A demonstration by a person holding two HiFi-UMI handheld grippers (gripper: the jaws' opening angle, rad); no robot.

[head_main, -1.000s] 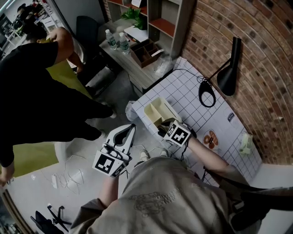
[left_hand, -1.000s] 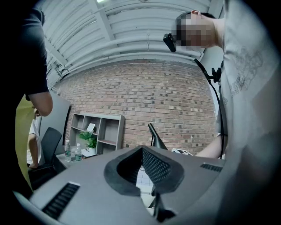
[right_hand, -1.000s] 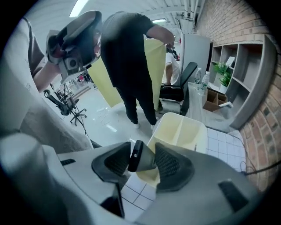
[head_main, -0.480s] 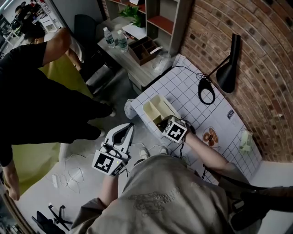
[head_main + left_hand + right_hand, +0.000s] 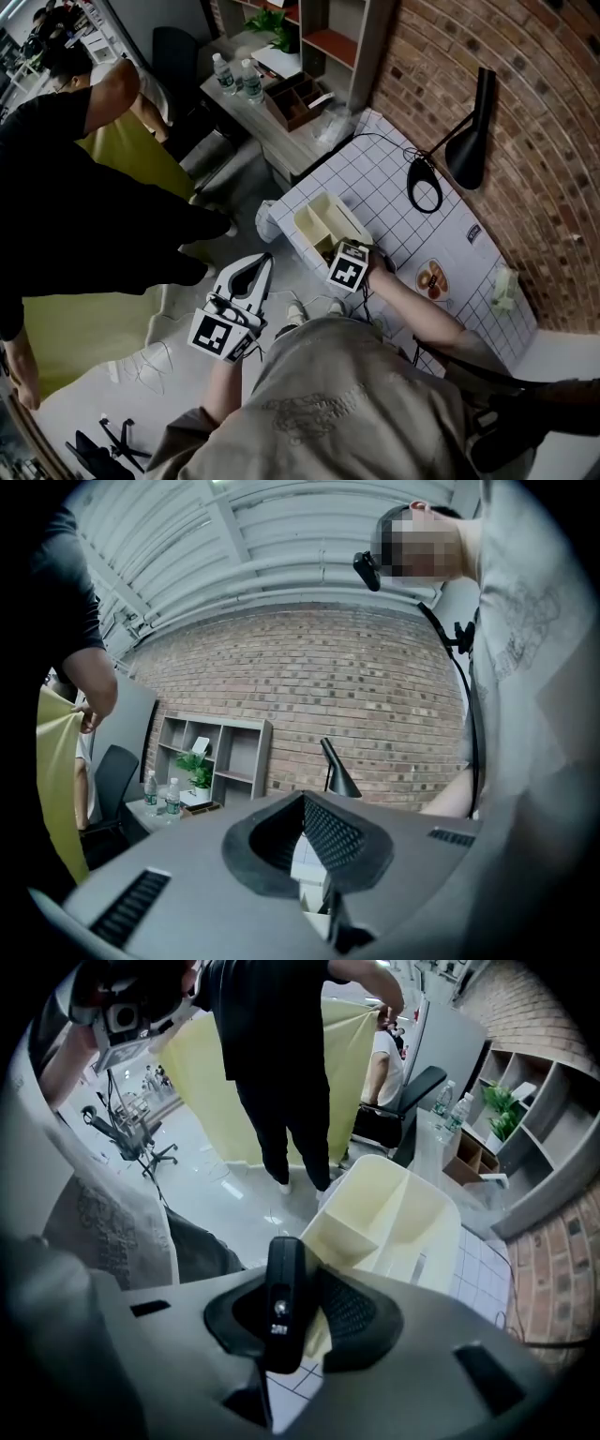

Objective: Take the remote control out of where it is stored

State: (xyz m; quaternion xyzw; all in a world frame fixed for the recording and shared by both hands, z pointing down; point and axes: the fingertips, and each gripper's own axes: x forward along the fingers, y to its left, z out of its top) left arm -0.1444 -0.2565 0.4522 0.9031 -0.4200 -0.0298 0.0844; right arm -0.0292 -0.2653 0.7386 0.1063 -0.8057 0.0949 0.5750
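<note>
A black remote control stands on end between the jaws of my right gripper, whose pads press on both its sides; the jaws have just been closing on it. The gripper points steeply down over the near end of a cream divided organizer. From the head view I see the marker cube of the right gripper at the near end of the organizer, hiding the remote. My left gripper hangs level off the table's edge, over the floor. Its jaws stand a little apart around nothing.
The organizer sits on a white gridded table by a brick wall, with a black desk lamp behind it. A person in black holds a yellow sheet at the left. A grey desk with bottles stands beyond.
My right gripper has sunk and shifted toward the organizer's near end. The left gripper has stayed where it was. The person in black has shifted an arm slightly.
</note>
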